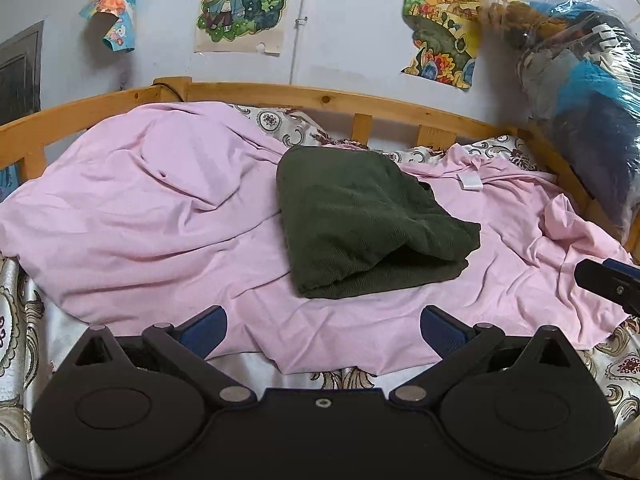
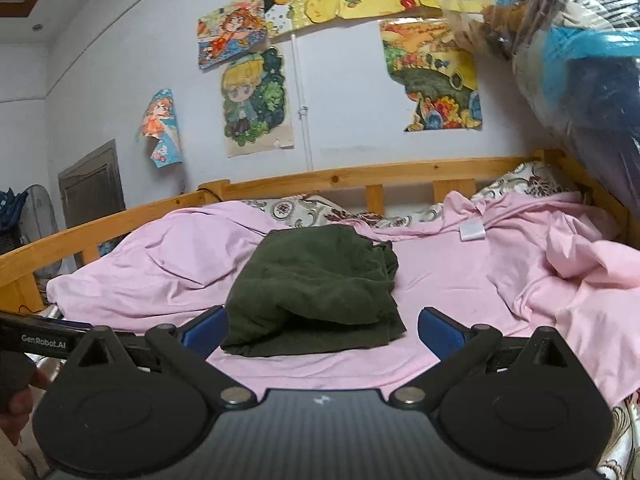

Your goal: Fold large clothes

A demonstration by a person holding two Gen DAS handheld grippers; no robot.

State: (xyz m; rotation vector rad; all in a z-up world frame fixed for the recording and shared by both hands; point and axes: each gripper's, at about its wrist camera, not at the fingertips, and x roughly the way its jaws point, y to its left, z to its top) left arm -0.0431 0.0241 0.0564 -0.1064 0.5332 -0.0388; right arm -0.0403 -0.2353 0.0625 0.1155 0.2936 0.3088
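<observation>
A dark green garment [image 1: 360, 216] lies folded into a thick bundle on a rumpled pink sheet [image 1: 160, 208] on the bed. My left gripper [image 1: 322, 330] is open, low over the sheet's near edge, short of the bundle with nothing between its blue pads. In the right wrist view the same green garment [image 2: 316, 288] lies just ahead. My right gripper [image 2: 322, 330] is open, its fingers standing either side of the bundle's near edge without touching it. The right gripper's tip [image 1: 608, 284] shows at the far right of the left view.
A wooden bed rail [image 1: 320, 98] runs along the far side, against a wall with cartoon posters [image 1: 244, 0]. A plastic bag of clothes [image 1: 592, 92] hangs at the upper right. Patterned bedding [image 1: 12, 320] shows under the pink sheet. A hand [image 2: 16, 404] holds the left tool.
</observation>
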